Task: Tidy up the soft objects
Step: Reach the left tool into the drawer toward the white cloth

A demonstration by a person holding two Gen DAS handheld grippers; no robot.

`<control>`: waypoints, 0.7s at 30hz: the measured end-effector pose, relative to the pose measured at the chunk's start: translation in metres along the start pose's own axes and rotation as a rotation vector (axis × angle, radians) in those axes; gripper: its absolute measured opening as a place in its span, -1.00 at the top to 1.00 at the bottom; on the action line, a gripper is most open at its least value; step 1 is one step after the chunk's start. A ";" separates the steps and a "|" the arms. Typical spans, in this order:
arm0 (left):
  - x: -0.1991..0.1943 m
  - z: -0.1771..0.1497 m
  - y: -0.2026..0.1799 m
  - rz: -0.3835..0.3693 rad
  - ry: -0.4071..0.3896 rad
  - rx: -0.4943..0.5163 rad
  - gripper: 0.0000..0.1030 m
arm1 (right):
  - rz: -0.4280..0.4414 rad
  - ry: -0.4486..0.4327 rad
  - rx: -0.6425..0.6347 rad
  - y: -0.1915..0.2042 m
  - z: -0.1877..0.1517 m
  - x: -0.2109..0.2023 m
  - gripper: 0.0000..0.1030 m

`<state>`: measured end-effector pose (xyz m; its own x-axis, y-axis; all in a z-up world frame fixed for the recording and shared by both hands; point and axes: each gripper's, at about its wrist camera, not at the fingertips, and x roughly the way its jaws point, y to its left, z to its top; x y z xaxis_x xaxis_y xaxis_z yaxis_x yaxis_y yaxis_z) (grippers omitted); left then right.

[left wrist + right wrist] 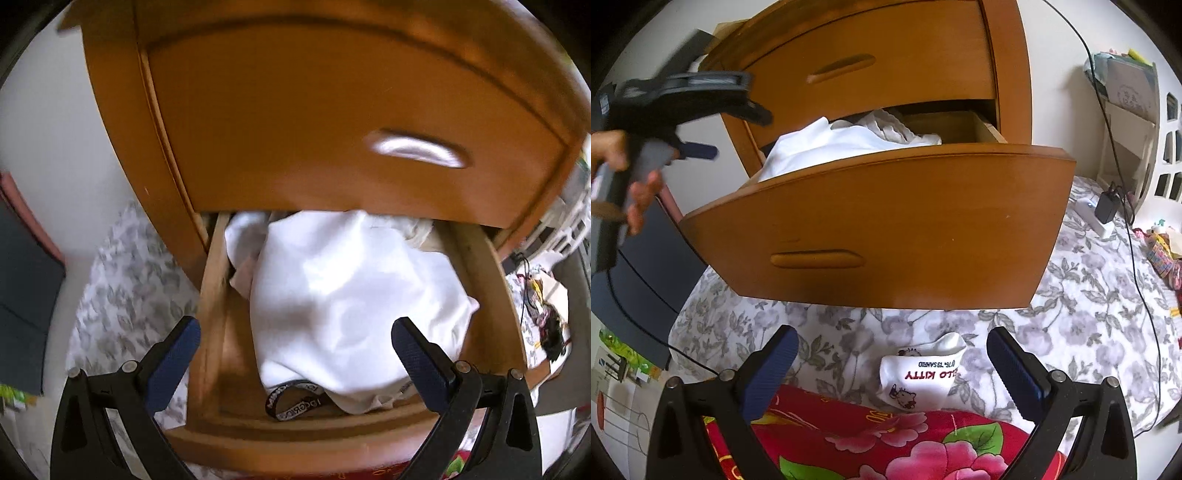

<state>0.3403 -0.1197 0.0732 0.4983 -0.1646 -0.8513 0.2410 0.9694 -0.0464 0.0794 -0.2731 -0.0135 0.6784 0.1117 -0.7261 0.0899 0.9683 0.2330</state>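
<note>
left gripper (pixel 295 354) released over white cloth (pixel 354 295) in open drawer (pixel 879 225) | right gripper (pixel 892 369) released (empty) above sock (pixel 919 373)

Orange-brown wooden drawer (pixel 886 229), white cloth (pixel 351 295), grey floral bedspread (pixel 1089 314), red floral blanket (pixel 886 443)

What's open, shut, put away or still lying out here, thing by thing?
Lower drawer: pulled open.
Upper drawer: shut.
White cloth: piled inside the lower drawer.
Hello Kitty sock: lying out on the floral bedspread.
Left gripper: open, empty.
Right gripper: open, empty.
</note>
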 end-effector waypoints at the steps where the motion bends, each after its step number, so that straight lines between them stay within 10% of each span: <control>1: 0.006 0.003 0.003 -0.005 0.015 -0.020 -0.99 | -0.006 -0.002 0.000 -0.001 0.000 -0.001 -1.00; 16: 0.061 0.021 0.006 -0.040 0.136 -0.115 -0.99 | -0.014 0.028 0.007 -0.005 -0.003 0.007 -1.00; 21: 0.069 0.021 0.009 -0.077 0.155 -0.171 -0.67 | -0.009 0.033 0.009 -0.005 -0.004 0.008 -1.00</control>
<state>0.3947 -0.1260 0.0252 0.3473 -0.2220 -0.9111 0.1224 0.9740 -0.1907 0.0820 -0.2762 -0.0232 0.6529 0.1106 -0.7493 0.1028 0.9672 0.2323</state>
